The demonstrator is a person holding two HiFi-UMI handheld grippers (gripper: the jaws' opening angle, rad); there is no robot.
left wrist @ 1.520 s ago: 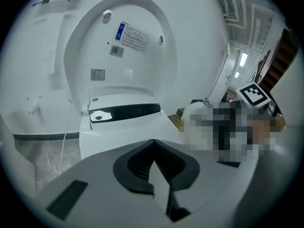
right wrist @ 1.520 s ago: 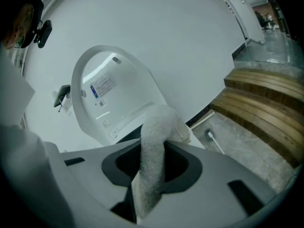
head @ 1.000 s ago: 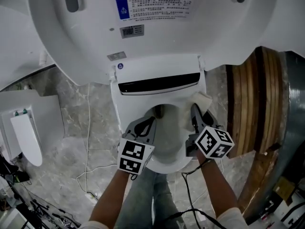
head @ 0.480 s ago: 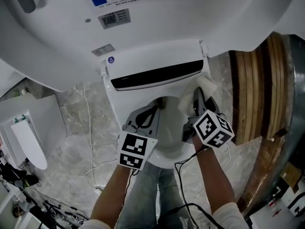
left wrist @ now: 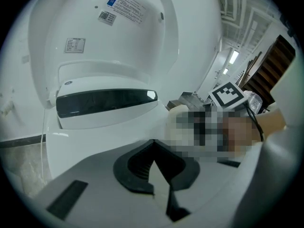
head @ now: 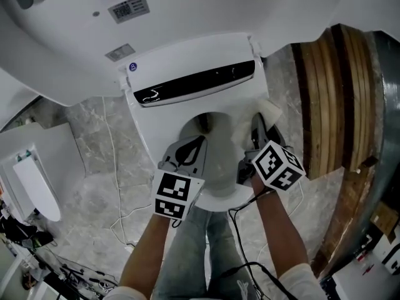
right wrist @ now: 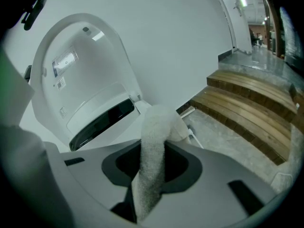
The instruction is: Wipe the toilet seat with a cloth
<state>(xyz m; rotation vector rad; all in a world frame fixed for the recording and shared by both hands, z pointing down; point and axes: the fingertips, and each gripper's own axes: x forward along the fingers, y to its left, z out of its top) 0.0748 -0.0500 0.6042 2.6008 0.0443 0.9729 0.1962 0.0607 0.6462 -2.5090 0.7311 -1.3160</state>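
L gripper (head: 199, 144): jaws shut, empty, bowl opening just ahead of tips; shifted little vs a sec ago. R gripper (head: 257, 129): jaws clamped on cloth (head: 265, 111), which sticks out past tips at toilet seat (head: 150, 139) right rim. It's dipped lower, so prob. wipe stroke under way.

Cloth (head: 265, 112) at toilet seat (head: 150, 136) right edge; lid (head: 187, 17) upright behind; wooden steps (head: 325, 105) right of seat.
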